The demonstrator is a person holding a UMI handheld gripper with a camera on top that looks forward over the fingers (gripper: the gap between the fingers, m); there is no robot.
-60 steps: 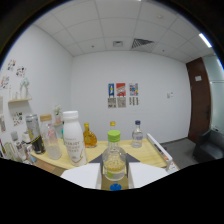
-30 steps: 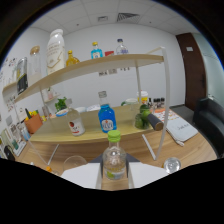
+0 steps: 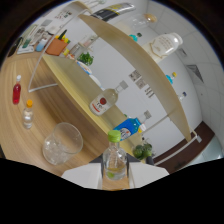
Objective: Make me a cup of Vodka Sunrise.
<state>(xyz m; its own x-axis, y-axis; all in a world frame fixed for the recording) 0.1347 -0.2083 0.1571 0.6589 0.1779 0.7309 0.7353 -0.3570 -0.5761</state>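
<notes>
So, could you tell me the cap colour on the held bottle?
Light green cap, in the gripper view.

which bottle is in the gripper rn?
The green-capped bottle, clear with pale liquid, held between the gripper fingers. The yellow-capped bottle and red bottle stand apart on the table, beyond the glass.

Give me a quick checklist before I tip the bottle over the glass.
1. Bottle held: the green-capped bottle sits between the fingers of the hand-held gripper, which look closed on it. Ok.
2. Cap: the green cap is on the bottle, so nothing will pour. Not ok.
3. Glass: the clear glass stands upright on the wooden table, beside the bottle. Ok.
4. Glass contents: it seems to hold ice. Ok.
5. Bottle over the glass: the bottle is off to one side of the rim. Not ok.
6. Liquid level in the bottle: cannot tell.
</notes>
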